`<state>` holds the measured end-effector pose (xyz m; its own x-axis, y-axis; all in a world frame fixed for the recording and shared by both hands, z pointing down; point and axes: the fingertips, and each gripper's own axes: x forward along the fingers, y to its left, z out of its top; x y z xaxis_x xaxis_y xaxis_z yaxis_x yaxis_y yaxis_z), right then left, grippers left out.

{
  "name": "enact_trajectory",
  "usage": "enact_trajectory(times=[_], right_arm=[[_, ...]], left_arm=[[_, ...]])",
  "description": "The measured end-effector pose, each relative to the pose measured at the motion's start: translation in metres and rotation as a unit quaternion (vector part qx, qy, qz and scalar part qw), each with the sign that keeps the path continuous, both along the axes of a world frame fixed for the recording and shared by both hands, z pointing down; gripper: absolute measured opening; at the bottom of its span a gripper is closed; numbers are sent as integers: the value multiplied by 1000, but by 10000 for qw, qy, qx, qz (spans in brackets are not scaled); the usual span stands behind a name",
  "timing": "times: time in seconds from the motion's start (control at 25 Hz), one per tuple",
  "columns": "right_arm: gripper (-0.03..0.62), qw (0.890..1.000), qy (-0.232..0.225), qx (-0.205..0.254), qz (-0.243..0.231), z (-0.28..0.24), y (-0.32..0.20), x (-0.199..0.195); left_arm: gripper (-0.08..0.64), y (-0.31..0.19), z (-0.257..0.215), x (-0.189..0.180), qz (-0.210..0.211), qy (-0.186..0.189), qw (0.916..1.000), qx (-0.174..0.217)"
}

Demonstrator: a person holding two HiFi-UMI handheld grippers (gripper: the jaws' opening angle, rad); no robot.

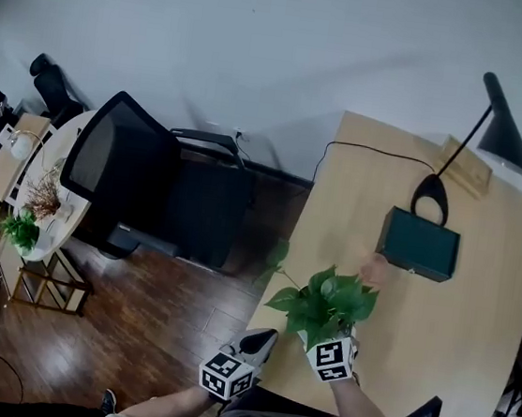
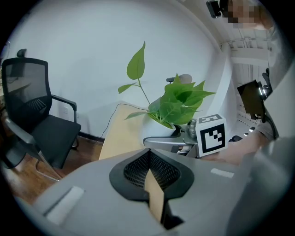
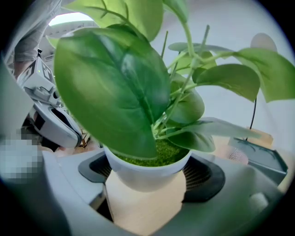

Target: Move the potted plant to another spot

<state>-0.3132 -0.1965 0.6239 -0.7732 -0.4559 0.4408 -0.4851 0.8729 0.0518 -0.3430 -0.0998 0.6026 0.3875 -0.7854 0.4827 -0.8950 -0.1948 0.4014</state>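
Pot [image 3: 146,174] stands upright, clamped wide in my right gripper [image 3: 145,162]; left gripper [image 2: 150,156], jaws together and empty, has it at one o'clock.

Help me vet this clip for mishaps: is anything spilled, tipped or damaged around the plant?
Nothing stands out. The potted plant is held upright by the right gripper, its green filling all inside the white pot. The lamp and the dark green box stand in order on the desk.
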Motion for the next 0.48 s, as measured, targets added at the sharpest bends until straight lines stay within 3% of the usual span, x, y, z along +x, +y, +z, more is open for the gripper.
enact_trajectory(times=[0.24, 0.48], right_arm=[[472, 9992, -206, 233, 250, -67, -3, 19], [472, 9957, -412, 499, 657, -130, -5, 51]], left_arm=[[-8, -21, -44, 11, 133, 99, 9982, 572], [-8, -51, -98, 34, 433, 155, 9908, 1274]])
